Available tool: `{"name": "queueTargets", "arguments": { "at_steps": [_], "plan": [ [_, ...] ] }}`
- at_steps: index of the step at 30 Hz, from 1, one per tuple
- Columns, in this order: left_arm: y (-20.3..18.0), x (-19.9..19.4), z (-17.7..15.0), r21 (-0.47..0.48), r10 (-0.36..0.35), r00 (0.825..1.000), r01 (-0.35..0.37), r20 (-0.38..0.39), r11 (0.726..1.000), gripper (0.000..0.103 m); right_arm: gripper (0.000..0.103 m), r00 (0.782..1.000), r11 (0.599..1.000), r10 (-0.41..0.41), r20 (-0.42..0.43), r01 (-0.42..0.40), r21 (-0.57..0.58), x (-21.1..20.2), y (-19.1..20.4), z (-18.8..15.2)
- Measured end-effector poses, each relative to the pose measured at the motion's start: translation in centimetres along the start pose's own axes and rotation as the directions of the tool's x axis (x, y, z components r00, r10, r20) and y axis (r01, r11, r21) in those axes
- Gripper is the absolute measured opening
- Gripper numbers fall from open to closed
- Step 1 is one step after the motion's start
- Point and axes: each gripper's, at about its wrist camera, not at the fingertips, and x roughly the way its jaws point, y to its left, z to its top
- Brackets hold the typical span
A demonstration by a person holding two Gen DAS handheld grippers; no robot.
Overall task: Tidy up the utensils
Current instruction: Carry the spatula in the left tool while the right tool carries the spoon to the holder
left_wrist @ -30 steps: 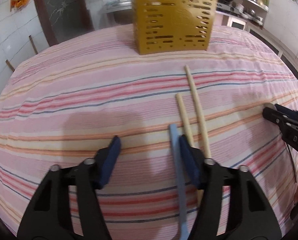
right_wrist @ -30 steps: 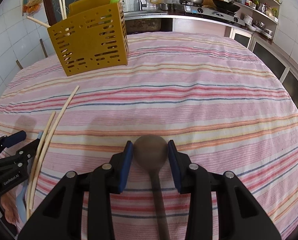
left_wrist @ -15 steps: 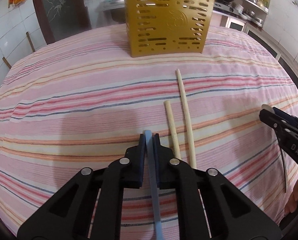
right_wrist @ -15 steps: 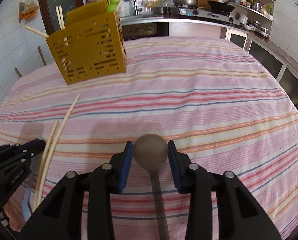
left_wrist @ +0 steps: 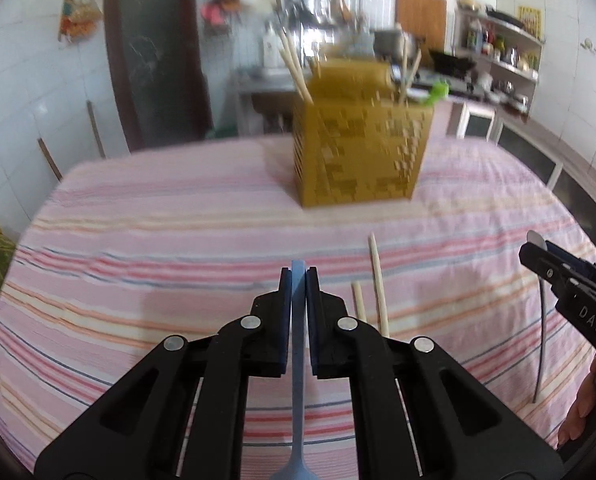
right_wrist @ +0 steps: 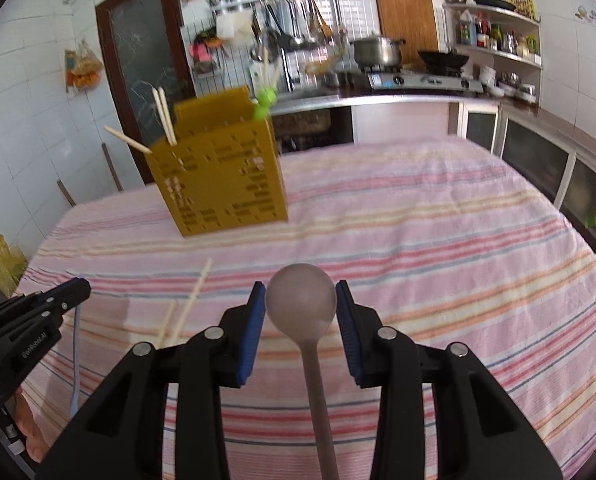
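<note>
Utensils are what we sort here, and the yellow holder [left_wrist: 360,152] that takes them stands on the striped tabletop [left_wrist: 158,240], well ahead of both tools and a little right of the left one, ahead and to the left of the right one. We judge the coming move turns on that line: each held piece lies with its long axis along its tool, so it must be tipped upright over the holder's open top before it can drop in. Neither tool looks clearly nearer. The holder is a boxy, rigid-looking plastic caddy, its walls pierced with short slots, with pale chopsticks and something green already poking out. The cloth looks soft, in pink, orange and blue stripes. Our right tool [right_wrist: 300,312] holds the grey spoon [right_wrist: 302,300], its smooth round bowl set between the blue pads, which touch its edges or nearly so. Our left tool [left_wrist: 298,316] is clenched on the blue utensil [left_wrist: 298,360], a thin flat matte strip. Two loose chopsticks [left_wrist: 378,280], slim, round and pale, lie on the cloth just right of the left tool.
</note>
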Motion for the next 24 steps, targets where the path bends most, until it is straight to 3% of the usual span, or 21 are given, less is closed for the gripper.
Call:
{"name": "queueTargets", "arguments": {
  "at_steps": [7,24],
  "plan": [
    [1.6,-3.6,1.4,-0.024,0.034,0.991,-0.032,0.132,0.999,0.006,0.036,0.995,0.999,0.037,0.091,-0.037,-0.001,-1.9,0.5,1.7],
    [2.9,-5.8,2.3,-0.055,-0.013,0.977,0.025,0.214,0.998,0.006,0.036,0.978,0.996,0.087,0.188,-0.089,0.001,-3.4,0.9,3.4]
  ]
}}
